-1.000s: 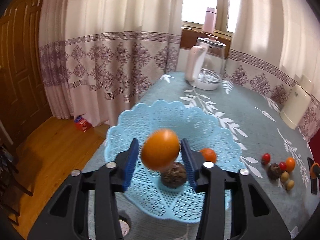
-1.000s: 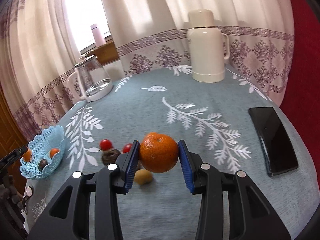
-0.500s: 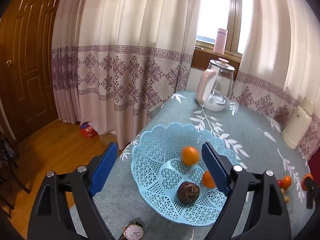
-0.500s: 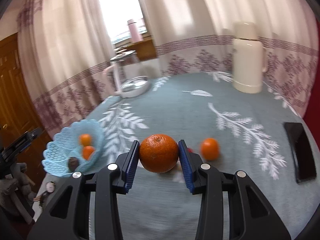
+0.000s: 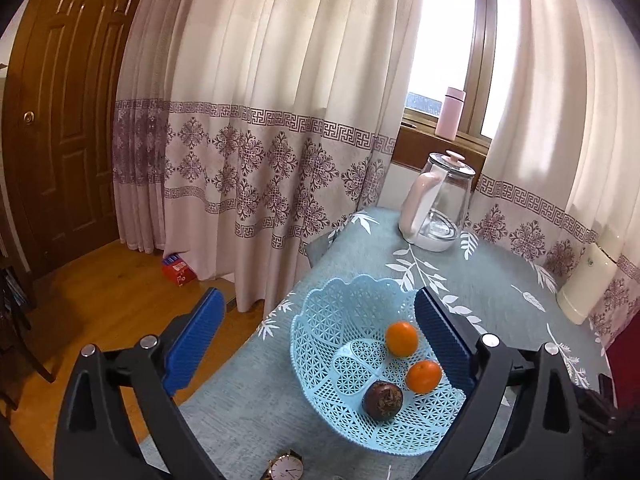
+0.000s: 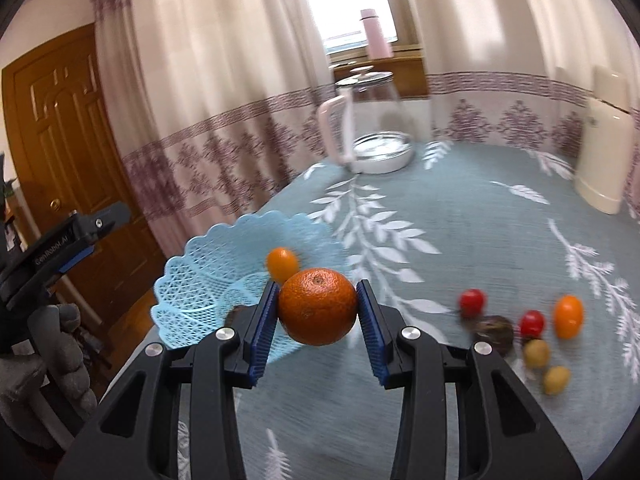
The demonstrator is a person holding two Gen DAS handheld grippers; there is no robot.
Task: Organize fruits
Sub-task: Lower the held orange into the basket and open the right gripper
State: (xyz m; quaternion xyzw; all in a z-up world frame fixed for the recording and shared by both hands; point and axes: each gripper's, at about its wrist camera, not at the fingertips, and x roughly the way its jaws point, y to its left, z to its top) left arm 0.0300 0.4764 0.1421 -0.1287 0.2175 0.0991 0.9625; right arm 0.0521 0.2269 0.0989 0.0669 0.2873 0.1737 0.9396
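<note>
A light blue lattice basket (image 5: 320,332) (image 6: 200,276) stands near the table's left edge. It holds two small oranges (image 5: 401,338) (image 5: 423,376) and a dark brown fruit (image 5: 382,399). My left gripper (image 5: 316,340) hangs open above and behind the basket, with nothing between its blue pads. My right gripper (image 6: 317,322) is shut on a large orange (image 6: 317,305), held in the air just right of the basket. Loose on the cloth lie two red tomatoes (image 6: 472,301) (image 6: 531,323), an orange fruit (image 6: 567,316), a brown fruit (image 6: 493,332) and two yellowish ones (image 6: 536,352).
A glass kettle with a pink handle (image 5: 438,204) (image 6: 368,124) stands at the table's back, a cream thermos (image 5: 588,280) (image 6: 604,160) at the right. A wristwatch (image 5: 286,468) lies in front of the basket. A gloved hand (image 6: 44,356) holds the left gripper beside the table edge.
My left gripper let its orange go into the basket, opened wide and drew back and up. My right gripper carried the large orange leftward from the loose fruit to beside the basket.
</note>
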